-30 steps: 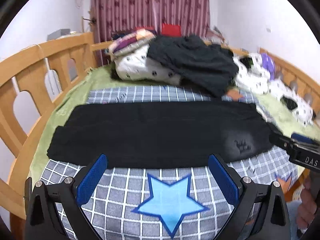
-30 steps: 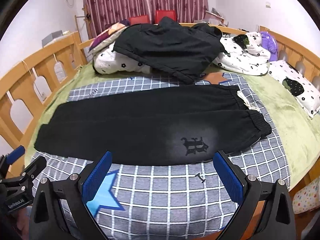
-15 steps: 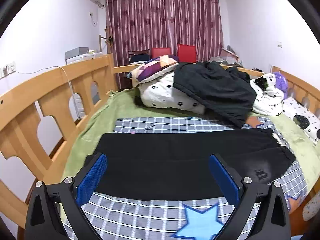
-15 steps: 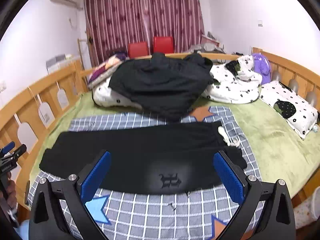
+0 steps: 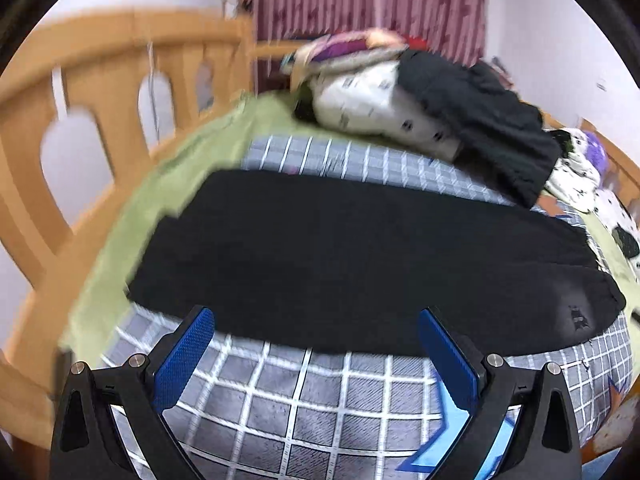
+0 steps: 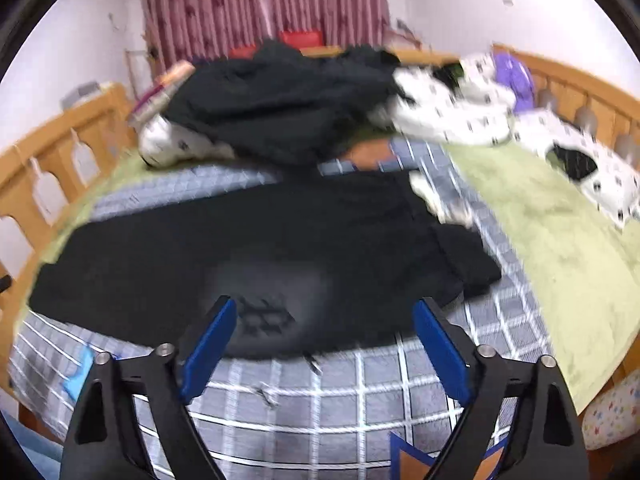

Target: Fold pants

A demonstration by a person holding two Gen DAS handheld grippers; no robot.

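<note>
— Both grippers have dropped closer to the bed since a moment ago, when we saw far more curtain and wall; what do we have nearest?

— Nearest, our left gripper (image 5: 316, 322) stands spread wide, blue pads clear of everything, above the grey checked blanket (image 5: 304, 408) and a blue star print (image 5: 448, 436). Our right gripper (image 6: 324, 320) is also spread, its jaws closing, with nothing pressed between them; the black fabric's near edge lies beyond the tips.

— And the pants?

— We see the black pants (image 5: 360, 260) laid flat across the checked blanket, lengthwise left to right, folded leg on leg. A gothic emblem (image 6: 264, 318) sits near the front edge, between our right gripper's fingers in that view. The waistband end, with a pale drawstring (image 6: 440, 204), lies to the right.

— Farther back?

— Green bedding (image 6: 560, 248) runs under the blanket. Behind the pants, we make out a heap of dark clothes (image 6: 280, 100) on spotted white pillows (image 6: 448, 116), a wooden rail (image 5: 100, 92) around the bed, then a maroon curtain (image 6: 260, 4). Both views are motion-blurred.
</note>
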